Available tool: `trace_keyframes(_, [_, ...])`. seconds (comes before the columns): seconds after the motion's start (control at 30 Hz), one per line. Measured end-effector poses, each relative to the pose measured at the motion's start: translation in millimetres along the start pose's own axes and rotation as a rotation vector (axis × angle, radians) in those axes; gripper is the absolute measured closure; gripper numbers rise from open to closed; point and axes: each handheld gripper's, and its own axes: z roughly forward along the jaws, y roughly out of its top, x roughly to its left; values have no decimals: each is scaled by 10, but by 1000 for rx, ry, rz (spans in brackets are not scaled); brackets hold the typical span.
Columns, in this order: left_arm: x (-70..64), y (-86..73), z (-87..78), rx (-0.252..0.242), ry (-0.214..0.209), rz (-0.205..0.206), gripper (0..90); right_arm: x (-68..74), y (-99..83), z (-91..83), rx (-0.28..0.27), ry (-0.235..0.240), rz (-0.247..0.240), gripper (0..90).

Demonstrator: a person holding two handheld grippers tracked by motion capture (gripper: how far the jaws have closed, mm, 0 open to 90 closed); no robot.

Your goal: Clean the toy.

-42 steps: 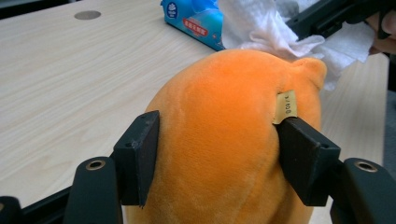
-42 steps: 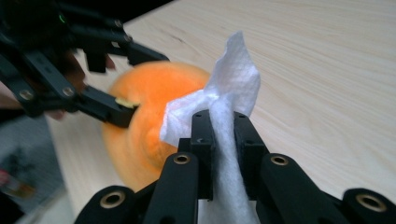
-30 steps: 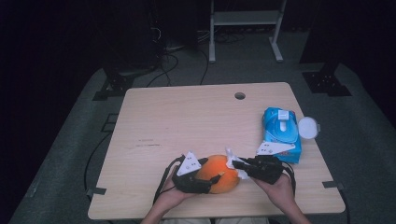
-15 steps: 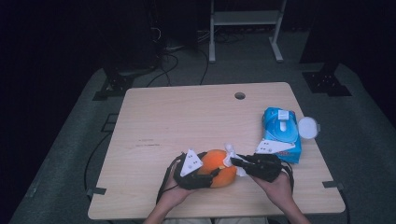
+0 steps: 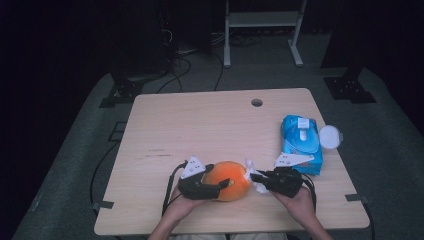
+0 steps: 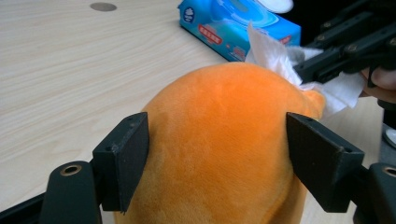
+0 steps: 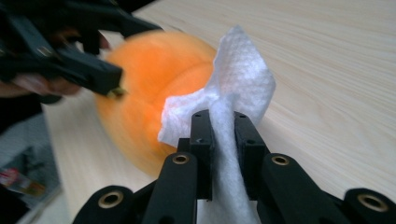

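Left gripper view: left gripper (image 6: 217, 154) clamps the round orange plush toy (image 6: 219, 140), one jaw pressed into each flank. Toy sits near the front edge of the pale wooden table (image 5: 200, 125), well short of the blue tissue pack (image 5: 301, 142). Right gripper (image 7: 223, 135) pinches a crumpled white tissue (image 7: 233, 88), its free end touching the toy's side.

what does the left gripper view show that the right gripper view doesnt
Left gripper view alone: the blue tissue pack, the table's round hole, and the left gripper with a jaw on each side of the orange plush toy.
Right gripper view alone: the right gripper from behind, jaws pinching the white tissue.
Both: toy, tissue, wooden table.
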Motion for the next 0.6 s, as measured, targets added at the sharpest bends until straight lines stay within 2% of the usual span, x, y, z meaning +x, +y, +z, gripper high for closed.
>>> trace_keyframes(0.1, [-50, 2, 22, 3, -2, 23, 241, 126, 99, -38, -60, 51, -30, 799])
trace_keyframes(0.17, [-99, 4, 35, 8, -1, 51, 240, 199, 153, -44, -75, 71, -58, 798])
trace_keyframes(0.23, [-127, 2, 36, 14, 2, 66, 240, 195, 131, -7, -58, 48, -72, 798])
trace_keyframes(0.37, [-177, 13, 41, 23, 7, 100, 240, 21, 50, -5, -25, -6, -10, 798])
trace_keyframes(0.4, [-193, 16, 49, 25, 8, 111, 240, 16, 51, -17, -31, 0, 0, 798])
trace_keyframes(0.5, [-239, 12, 64, 28, 9, 154, 237, 149, 132, -21, -68, 33, -52, 796])
trace_keyframes(0.6, [-257, 14, 60, 35, 1, 173, 205, 198, 188, 35, -59, 36, -81, 798])
